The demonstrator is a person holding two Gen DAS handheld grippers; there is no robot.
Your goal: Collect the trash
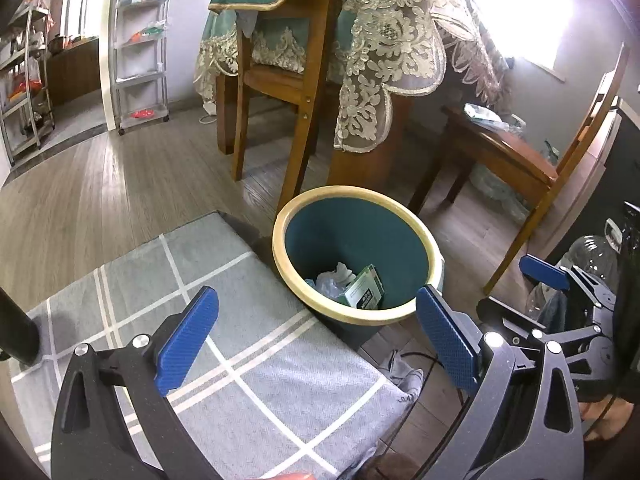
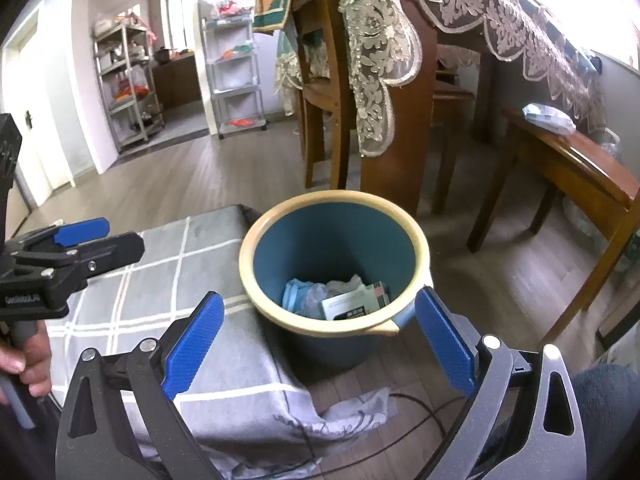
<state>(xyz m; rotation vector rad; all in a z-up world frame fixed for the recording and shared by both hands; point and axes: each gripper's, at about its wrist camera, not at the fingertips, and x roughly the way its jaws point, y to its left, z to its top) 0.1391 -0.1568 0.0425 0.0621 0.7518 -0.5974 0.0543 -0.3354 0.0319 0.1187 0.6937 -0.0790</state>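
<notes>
A teal waste bin with a cream rim stands on the wood floor beside a cloth-covered table. Inside lie crumpled white and blue plastic and a small green and white box. My left gripper is open and empty, above the table edge just short of the bin. My right gripper is open and empty, just in front of the bin. The right gripper also shows at the right edge of the left wrist view, and the left gripper at the left of the right wrist view.
A grey checked cloth covers the low table. Wooden chairs and a lace-draped dining table stand behind the bin. A black cable lies on the floor. Shelving racks stand far left.
</notes>
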